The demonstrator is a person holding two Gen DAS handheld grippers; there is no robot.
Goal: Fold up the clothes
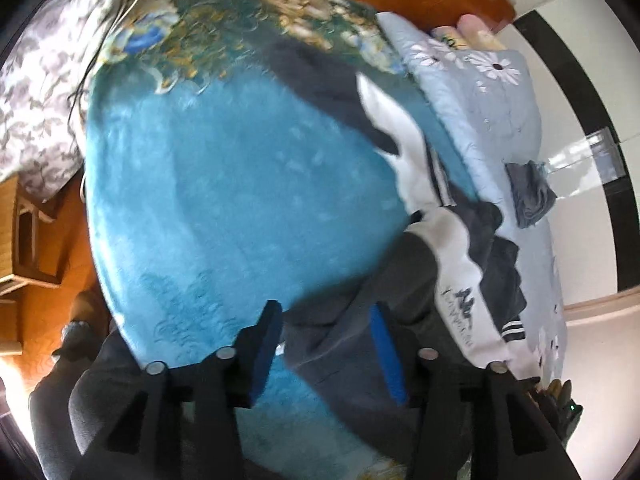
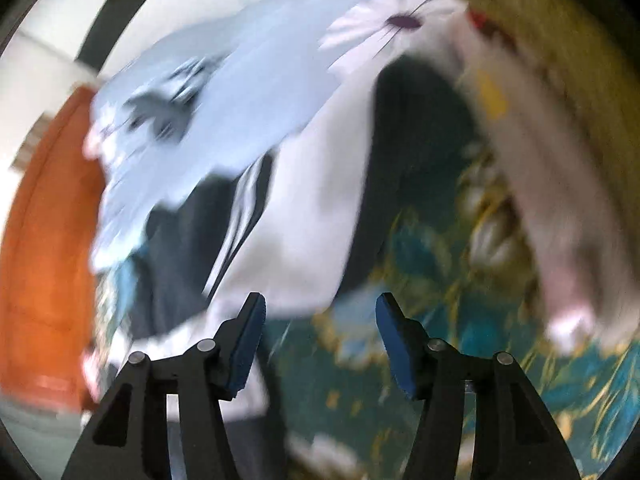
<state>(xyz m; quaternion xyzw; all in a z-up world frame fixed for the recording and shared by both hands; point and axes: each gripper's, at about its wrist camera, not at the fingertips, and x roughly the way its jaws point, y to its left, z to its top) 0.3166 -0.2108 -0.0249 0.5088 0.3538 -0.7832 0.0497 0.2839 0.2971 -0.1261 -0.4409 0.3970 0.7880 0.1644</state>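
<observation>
Dark-and-white jacket (image 1: 460, 264), its print unreadable, between gaping left gripper (image 1: 328, 344); right gripper (image 2: 320, 336) likewise gaping, empty.

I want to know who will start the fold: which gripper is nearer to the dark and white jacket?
Left. The left gripper is open with the jacket hem between its fingers. The right gripper is open at the jacket's white edge, mostly over the blanket.

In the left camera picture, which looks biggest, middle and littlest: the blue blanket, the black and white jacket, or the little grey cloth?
1. Blue blanket
2. Jacket
3. Grey cloth

The grey cloth lies farther away, so it may look smaller than it is.
</observation>
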